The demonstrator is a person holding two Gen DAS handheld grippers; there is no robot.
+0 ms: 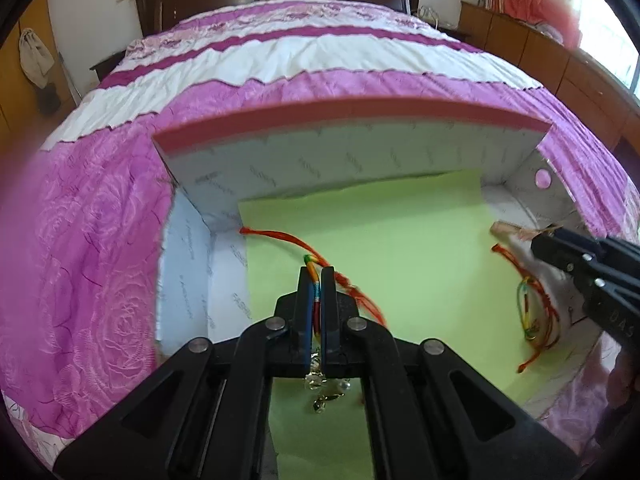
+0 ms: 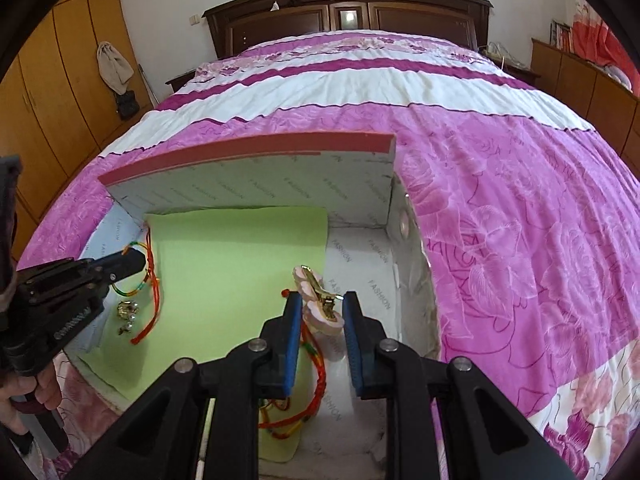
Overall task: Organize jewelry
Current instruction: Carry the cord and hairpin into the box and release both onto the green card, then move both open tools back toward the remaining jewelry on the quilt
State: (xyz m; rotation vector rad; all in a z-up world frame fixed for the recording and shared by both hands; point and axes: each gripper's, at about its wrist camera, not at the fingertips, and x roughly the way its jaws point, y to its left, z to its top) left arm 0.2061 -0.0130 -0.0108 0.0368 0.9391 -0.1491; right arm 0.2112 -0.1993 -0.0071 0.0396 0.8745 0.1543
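Observation:
An open white box (image 1: 320, 160) with a green paper lining (image 1: 380, 240) sits on the bed. My left gripper (image 1: 316, 276) is shut on a multicoloured braided bracelet (image 1: 314, 276) with red cords (image 1: 288, 240) trailing over the paper. In the right wrist view it (image 2: 136, 262) holds the bracelet (image 2: 128, 290) at the box's left side. My right gripper (image 2: 322, 304) is open around a pink flower hair clip (image 2: 320, 300) with a gold clasp. A second red braided bracelet (image 2: 316, 380) lies below it, also in the left wrist view (image 1: 528, 312). Gold pearl earrings (image 2: 128, 312) lie on the left.
The box's lid (image 2: 248, 156) with a pink edge stands upright at the back. The box rests on a pink and white bedspread (image 2: 500, 200). Wooden wardrobes (image 2: 60, 100) stand left, a headboard (image 2: 348, 12) at the back, low cabinets (image 1: 540, 52) right.

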